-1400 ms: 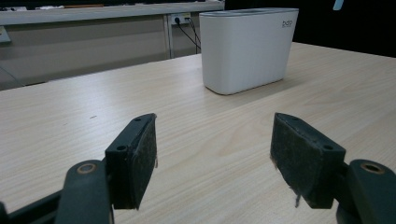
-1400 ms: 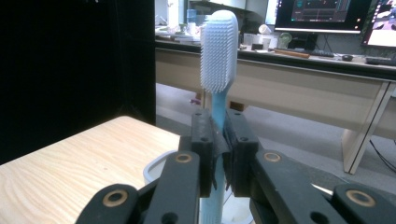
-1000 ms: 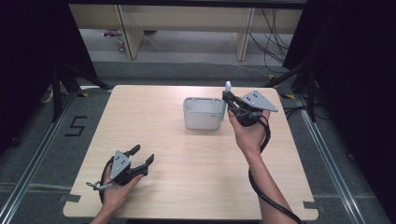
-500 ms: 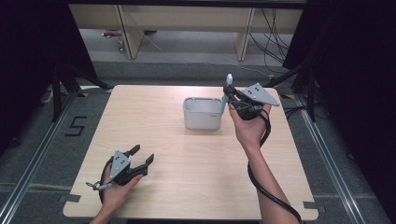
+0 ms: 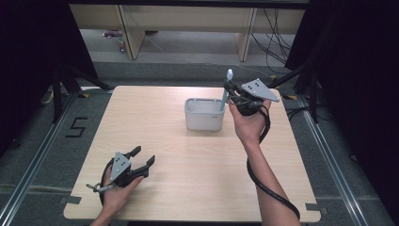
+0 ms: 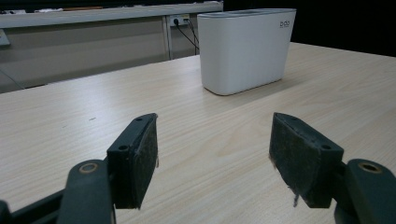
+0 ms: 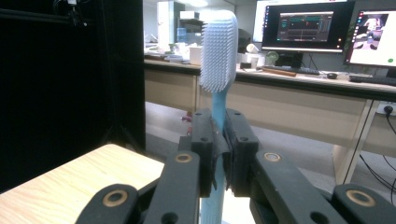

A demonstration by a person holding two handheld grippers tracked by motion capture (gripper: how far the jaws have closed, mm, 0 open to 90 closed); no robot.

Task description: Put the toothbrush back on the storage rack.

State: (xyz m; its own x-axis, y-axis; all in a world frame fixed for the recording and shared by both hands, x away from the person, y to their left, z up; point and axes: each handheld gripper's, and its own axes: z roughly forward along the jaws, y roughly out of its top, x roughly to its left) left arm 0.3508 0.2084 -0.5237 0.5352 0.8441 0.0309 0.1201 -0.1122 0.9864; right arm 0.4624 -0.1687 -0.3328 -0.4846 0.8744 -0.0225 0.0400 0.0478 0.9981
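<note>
A light blue toothbrush (image 7: 217,70) stands upright, bristle head up, with my right gripper (image 7: 219,154) shut on its handle. From above, the right gripper (image 5: 231,95) hangs at the right end of a white rectangular holder (image 5: 203,114), and the toothbrush (image 5: 226,92) has its lower end over or inside that holder. My left gripper (image 5: 141,159) rests low near the table's front left, open and empty. Its own view shows both pads (image 6: 140,156) wide apart, facing the white holder (image 6: 245,49) farther off.
The wooden table (image 5: 188,165) has bare surface between the two grippers. A black cable (image 5: 263,181) trails along the right forearm. Shelving and cables lie on the floor beyond the far edge. Desks with monitors (image 7: 303,25) stand in the background.
The right gripper has risen slightly and shifted with the toothbrush, holding it more upright at the holder's right end. The left gripper has stayed put.
</note>
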